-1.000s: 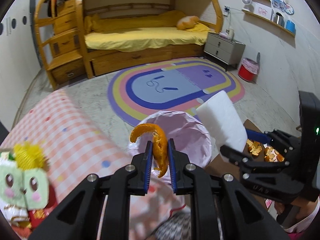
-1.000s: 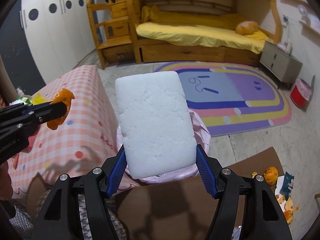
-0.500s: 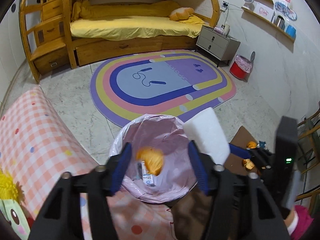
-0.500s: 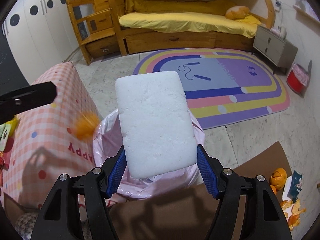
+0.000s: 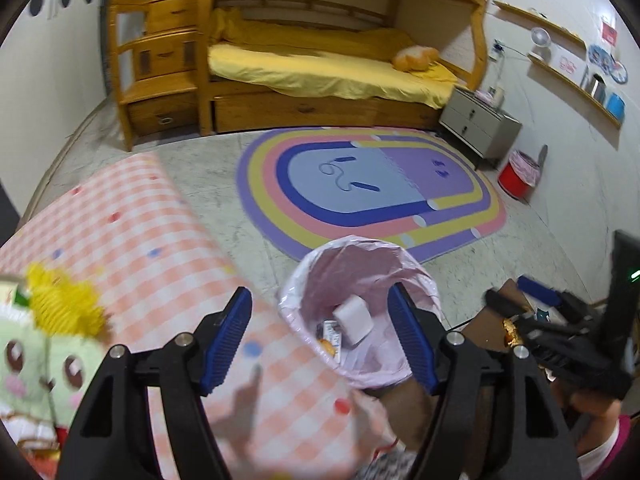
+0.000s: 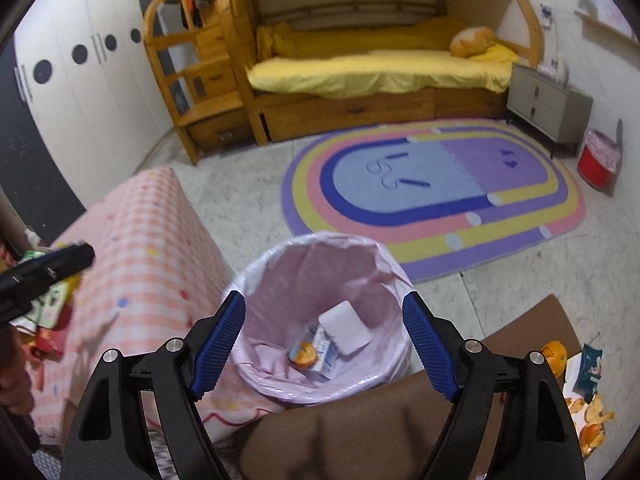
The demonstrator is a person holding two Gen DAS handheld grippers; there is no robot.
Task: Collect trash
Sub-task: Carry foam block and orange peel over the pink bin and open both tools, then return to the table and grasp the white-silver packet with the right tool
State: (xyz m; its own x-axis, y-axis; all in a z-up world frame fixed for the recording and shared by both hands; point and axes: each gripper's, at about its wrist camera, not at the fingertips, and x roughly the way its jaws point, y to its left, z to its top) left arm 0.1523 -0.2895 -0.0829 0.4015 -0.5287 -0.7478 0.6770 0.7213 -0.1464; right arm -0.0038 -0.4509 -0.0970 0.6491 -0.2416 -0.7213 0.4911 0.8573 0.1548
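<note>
Right claw [image 6: 321,348] gapes empty above white foam block [image 6: 345,328] in bin [image 6: 256,272]

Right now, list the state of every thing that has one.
Left tool: open, empty.
Right tool: open, empty.
Bin: lined, uncovered, holding trash.
White block: inside the bin.
Carton: lying in the bin.
Peel: in the bin.
Orange scraps: not yet collected.

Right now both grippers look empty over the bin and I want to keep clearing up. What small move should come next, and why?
Probably swing the right gripper toward the orange peels on the brown table. Both it and the left gripper are open, the white foam block and peel lie in the pink-lined bin, and those scraps remain out.
</note>
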